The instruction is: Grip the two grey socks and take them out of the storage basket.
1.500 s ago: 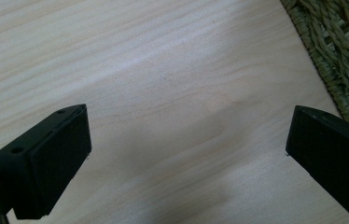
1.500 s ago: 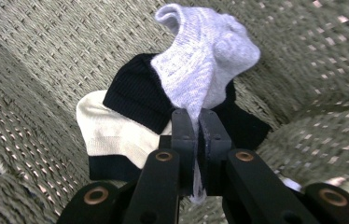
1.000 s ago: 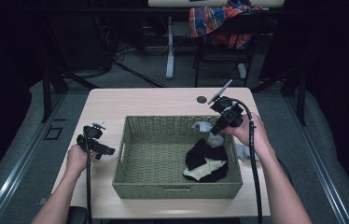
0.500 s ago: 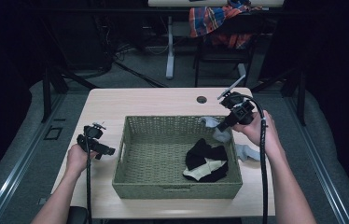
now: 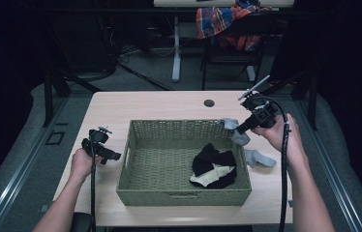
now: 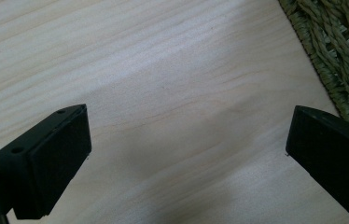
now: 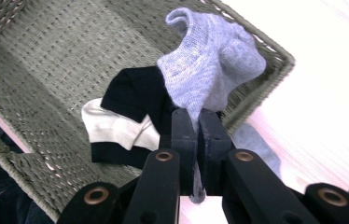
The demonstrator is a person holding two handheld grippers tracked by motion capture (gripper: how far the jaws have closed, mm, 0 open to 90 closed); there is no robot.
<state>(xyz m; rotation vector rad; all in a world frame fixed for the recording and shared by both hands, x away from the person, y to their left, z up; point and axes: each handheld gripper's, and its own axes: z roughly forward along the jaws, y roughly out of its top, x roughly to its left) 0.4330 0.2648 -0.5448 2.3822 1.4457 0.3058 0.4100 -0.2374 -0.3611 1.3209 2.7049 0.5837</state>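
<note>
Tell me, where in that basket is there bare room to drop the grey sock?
The basket floor is bare across its left half and back. The front right is crowded by the black and white socks. The right tongs hold the grey sock over the right rim.

A dim lab or studio: a bare wooden table (image 5: 169,104), cables on grey carpet (image 5: 135,77), metal stands (image 5: 175,53).

A pale wooden table (image 5: 164,104) carries a woven green basket (image 5: 140,169) at its centre. At three o'clock of the basket, a grey sock (image 5: 260,157) lies on the tabletop just beside the basket wall. A small dark round grommet (image 5: 209,103) sits toward twelve o'clock.
</note>
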